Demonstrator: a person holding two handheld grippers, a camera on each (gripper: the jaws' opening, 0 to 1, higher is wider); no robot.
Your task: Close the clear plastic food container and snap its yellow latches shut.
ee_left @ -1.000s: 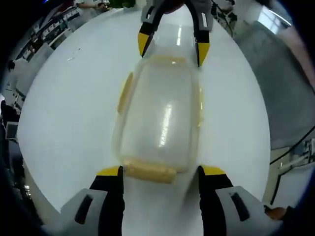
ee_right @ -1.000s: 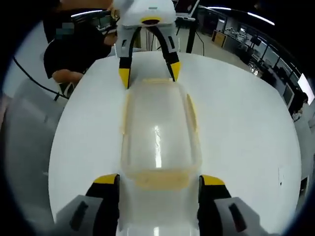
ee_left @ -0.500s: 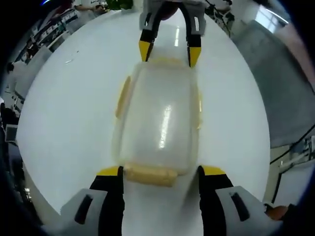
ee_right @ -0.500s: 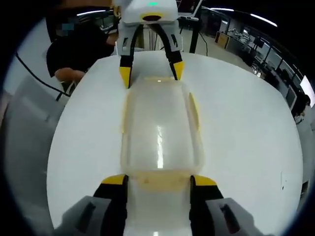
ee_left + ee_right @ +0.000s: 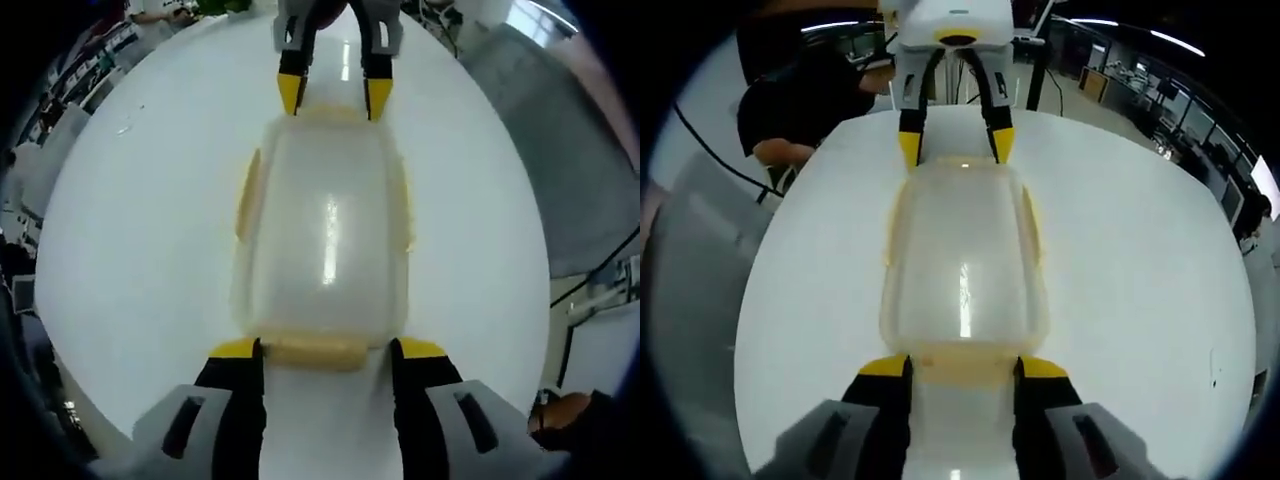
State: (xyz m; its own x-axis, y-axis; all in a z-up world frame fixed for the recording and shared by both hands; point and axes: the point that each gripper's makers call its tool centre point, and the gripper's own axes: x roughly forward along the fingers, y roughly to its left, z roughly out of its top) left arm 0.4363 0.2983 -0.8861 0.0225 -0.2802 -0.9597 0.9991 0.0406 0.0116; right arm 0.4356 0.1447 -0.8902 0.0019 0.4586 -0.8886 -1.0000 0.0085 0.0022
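Your clear plastic food container (image 5: 322, 235) sits lid-down-closed on the round white counter (image 5: 130, 230), a long rounded-corner box, glossy, with a light streak along its top. Through the cloudy plastic you can't tell whether anything is inside. In the left gripper view, your left hand-held gripper (image 5: 324, 348) has its yellow-tipped black jaws set narrowly at either end of the near yellow latch (image 5: 318, 351), probably touching it, though the blur there hides the contact. At the far end your right hand-held gripper (image 5: 332, 95) brackets the opposite latch the same way. In the right gripper view, the right hand-held gripper (image 5: 962, 367) flanks its end latch (image 5: 962, 357), jaws narrow. The side latches (image 5: 246, 190) look pale yellow and lie along the long walls; whether they're snapped is unclear. A person in dark clothing (image 5: 805, 105) stands beyond the counter.
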